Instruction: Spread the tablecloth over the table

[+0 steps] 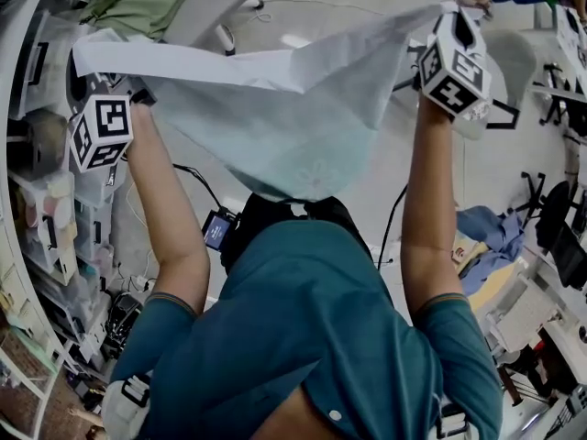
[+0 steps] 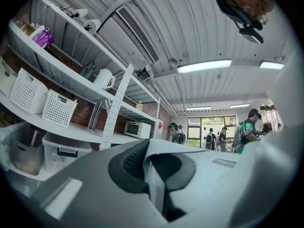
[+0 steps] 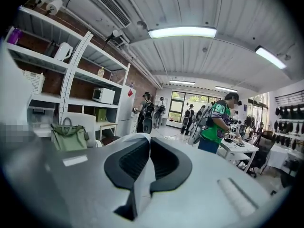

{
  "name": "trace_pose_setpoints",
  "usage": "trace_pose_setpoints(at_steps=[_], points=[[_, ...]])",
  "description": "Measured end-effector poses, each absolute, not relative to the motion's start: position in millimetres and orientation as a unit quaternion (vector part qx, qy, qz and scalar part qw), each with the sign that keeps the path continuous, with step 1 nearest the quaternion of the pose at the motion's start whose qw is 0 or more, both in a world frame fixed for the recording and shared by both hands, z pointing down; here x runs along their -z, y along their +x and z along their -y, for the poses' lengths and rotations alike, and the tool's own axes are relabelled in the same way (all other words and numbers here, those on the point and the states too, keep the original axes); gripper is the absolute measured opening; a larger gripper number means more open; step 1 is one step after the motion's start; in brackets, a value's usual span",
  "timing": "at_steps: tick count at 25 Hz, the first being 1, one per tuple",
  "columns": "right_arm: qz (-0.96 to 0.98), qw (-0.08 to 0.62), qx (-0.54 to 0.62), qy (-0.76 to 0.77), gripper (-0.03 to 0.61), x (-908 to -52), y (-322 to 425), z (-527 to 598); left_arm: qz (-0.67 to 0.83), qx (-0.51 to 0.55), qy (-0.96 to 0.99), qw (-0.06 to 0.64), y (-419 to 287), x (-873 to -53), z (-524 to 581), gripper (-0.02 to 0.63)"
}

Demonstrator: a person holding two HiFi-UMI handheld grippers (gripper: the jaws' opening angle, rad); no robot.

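A pale blue-white tablecloth [image 1: 275, 108] hangs stretched in the air between my two grippers, sagging in the middle in front of the person's chest. My left gripper [image 1: 119, 94] holds its left upper edge and my right gripper [image 1: 447, 16] its right upper corner. In the left gripper view the black pads [image 2: 130, 163] are shut on a thin fold of the cloth [image 2: 154, 184]. In the right gripper view the pads [image 3: 166, 160] pinch a fold of cloth [image 3: 141, 184] too. No table top shows under the cloth.
Shelving with bins and baskets [image 1: 46, 218] runs along the left, with cables [image 1: 124, 310] on the floor. A blue cloth heap [image 1: 491, 232] lies at the right. A green bag [image 3: 69, 137] sits on a chair, and people stand by a desk [image 3: 240, 148] farther off.
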State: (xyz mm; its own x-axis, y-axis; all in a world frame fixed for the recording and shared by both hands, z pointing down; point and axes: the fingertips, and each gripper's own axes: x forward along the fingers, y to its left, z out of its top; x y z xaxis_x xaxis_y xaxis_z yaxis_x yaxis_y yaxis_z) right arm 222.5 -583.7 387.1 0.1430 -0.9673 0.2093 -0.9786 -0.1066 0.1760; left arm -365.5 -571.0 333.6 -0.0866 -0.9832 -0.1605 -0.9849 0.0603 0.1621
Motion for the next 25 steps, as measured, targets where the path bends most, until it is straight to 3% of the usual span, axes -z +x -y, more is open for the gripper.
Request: trace_pose_setpoints(at_steps=[16, 22, 25], points=[[0.648, 0.278, -0.102, 0.702, 0.015, -533.9, 180.5, 598.0, -0.750, 0.076, -0.650, -0.096, -408.2, -521.2, 588.7, 0.030], [0.646, 0.321, -0.160, 0.674, 0.017, -600.8, 168.3, 587.5, -0.739, 0.165, -0.634, -0.154, -417.2, -608.1, 568.2, 0.138], [0.653, 0.337, -0.189, 0.651, 0.018, -625.3, 159.3, 579.7, -0.735, 0.179, -0.630, -0.176, -415.1, -634.0, 553.1, 0.141]])
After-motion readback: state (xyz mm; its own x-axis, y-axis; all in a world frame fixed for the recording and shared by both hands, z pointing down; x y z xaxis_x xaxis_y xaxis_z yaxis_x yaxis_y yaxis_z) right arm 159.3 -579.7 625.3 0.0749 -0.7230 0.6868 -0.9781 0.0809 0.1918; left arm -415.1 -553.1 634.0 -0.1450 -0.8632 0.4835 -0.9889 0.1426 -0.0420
